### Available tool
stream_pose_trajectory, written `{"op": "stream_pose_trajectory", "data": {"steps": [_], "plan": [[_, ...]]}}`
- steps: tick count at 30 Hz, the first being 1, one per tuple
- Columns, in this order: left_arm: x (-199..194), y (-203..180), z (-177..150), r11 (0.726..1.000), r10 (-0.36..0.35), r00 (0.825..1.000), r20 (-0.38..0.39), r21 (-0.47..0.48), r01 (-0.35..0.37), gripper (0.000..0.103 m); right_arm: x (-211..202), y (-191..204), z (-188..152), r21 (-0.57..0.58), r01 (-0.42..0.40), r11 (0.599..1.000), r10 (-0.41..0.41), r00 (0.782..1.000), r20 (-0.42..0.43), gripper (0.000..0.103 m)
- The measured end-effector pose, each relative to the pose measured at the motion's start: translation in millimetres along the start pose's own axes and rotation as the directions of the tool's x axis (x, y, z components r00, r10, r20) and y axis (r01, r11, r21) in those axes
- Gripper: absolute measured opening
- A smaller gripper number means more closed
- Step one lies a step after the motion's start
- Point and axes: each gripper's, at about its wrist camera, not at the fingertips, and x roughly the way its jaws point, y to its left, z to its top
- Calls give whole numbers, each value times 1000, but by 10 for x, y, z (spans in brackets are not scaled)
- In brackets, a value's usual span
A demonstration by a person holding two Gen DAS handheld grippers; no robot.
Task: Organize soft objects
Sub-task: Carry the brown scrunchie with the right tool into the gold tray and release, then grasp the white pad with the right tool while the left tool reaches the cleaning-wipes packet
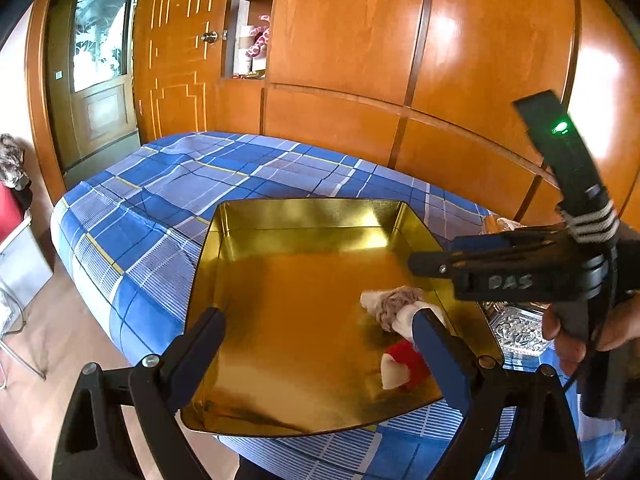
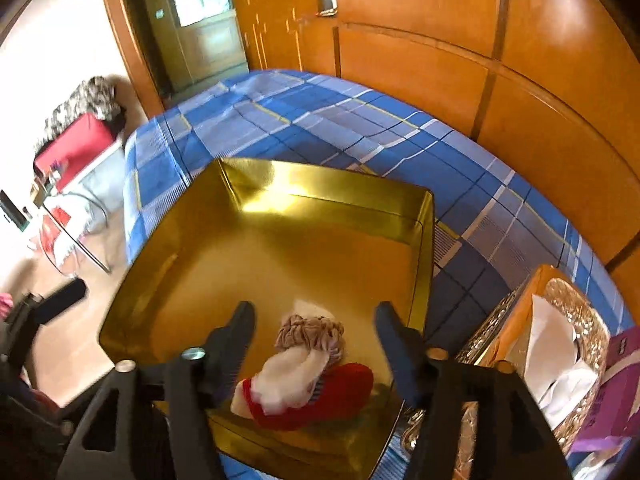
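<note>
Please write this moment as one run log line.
right gripper: jaws open above soft toy | toy: lying in gold tin | left gripper: jaws open, empty

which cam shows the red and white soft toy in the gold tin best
The right wrist view: the soft toy lies whole between the open fingers. In the left wrist view a blue finger covers part of the toy.

Gold tin [image 1: 304, 216], open, shallow, on the bed's near edge. Soft toy [image 2: 304, 384], red, white and beige, lies crumpled inside the tin at its near right corner.
</note>
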Motion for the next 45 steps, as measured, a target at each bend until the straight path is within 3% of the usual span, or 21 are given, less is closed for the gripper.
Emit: {"op": "stream_pose_trajectory", "data": {"steps": [5,14,22,25,28,32,34,39,42,43,45], "plan": [[-15,-44,-10,1000,-11,1000,7,17,10,95,-298,-73,-87,37,29,999,-33,995,90,66],[-66,-370,-39,991,-87,996,2,98,86,95,-993,-455,-643,158,93,983,-125,969,214,66],[-195,-914,-3,952,-213,977,-10,223,210,95,-1483,-1025,-1199,321,157,934,-242,938,247,66],[-248,-1151,-6,926,-259,966,-20,280,254,95,-1696,-1337,-1473,397,237,887,-348,908,235,66],[-267,-1372,-12,897,-306,951,-48,320,305,95,-1822,-1696,-1748,475,331,815,-455,873,173,66],[-281,-1657,-30,856,-357,930,-87,367,364,95,-1896,-2288,-2148,536,531,656,-637,771,15,66],[-290,-1774,-39,839,-375,922,-102,386,384,95,-1860,-2589,-2319,536,598,597,-674,735,-69,66],[-343,-2166,-60,778,-430,892,-140,444,445,95,-1645,-3095,-2497,496,653,573,-659,726,-196,66],[-367,-2369,-74,744,-454,876,-162,472,473,95,-1512,-3269,-2562,486,643,592,-629,745,-221,65],[-374,-2455,-80,732,-460,871,-170,482,481,95,-1481,-3299,-2593,491,628,604,-609,761,-222,61],[-390,-2587,-90,711,-474,862,-180,499,496,95,-1437,-3258,-2606,496,615,613,-597,772,-219,29]]}}
